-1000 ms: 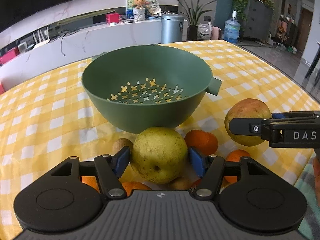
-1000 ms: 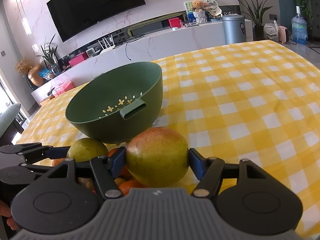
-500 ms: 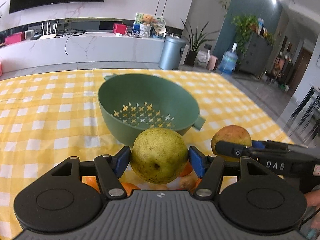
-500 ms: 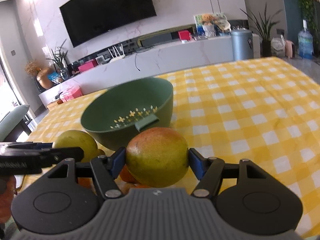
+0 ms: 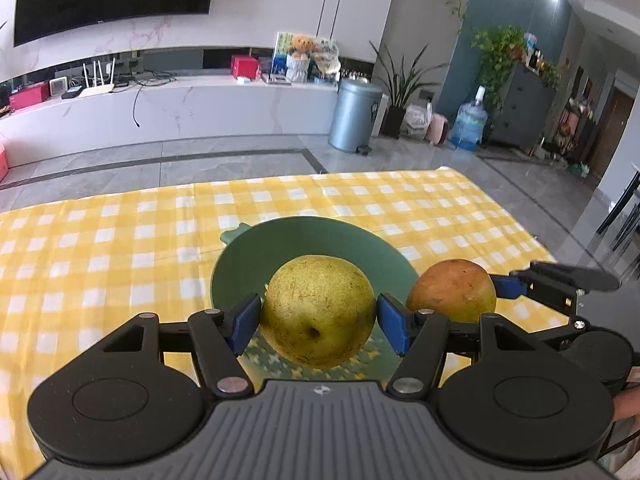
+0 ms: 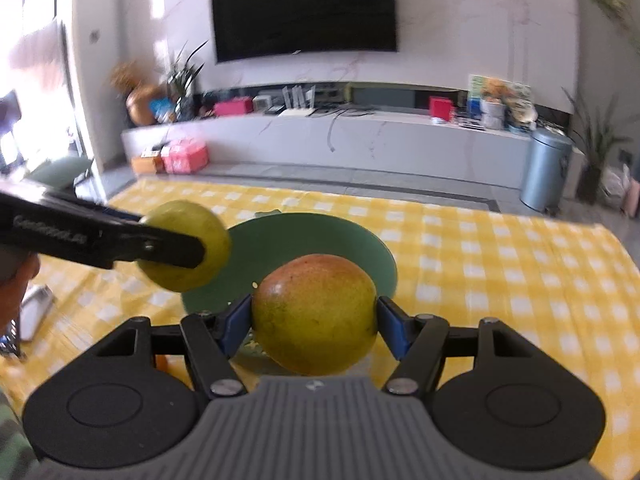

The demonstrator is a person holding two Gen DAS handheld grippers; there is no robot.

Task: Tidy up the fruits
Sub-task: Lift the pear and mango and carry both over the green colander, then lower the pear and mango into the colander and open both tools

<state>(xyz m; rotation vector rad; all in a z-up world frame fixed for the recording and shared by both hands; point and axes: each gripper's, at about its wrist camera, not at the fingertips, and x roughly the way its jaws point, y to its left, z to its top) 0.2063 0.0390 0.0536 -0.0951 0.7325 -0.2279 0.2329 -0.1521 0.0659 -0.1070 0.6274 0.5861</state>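
Left wrist view: left tongs (image 5: 318, 316) clamp a yellow-green pear (image 5: 319, 310) above the green bowl (image 5: 312, 240) on the checked counter (image 5: 100, 248). Right tongs (image 6: 314, 316) clamp a mango (image 6: 315, 312) beside it.

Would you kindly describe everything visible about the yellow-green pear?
The pear is round, yellow-green, with brown speckles and a dark dimple facing the left wrist camera. The left hand-held gripper clamps its sides between blue pads, holding it in the air above the green colander, beside the mango. Nothing else touches it.

Matt green plastic colander (image 5: 312, 240) on checked cloth tablecloth (image 5: 100, 248).
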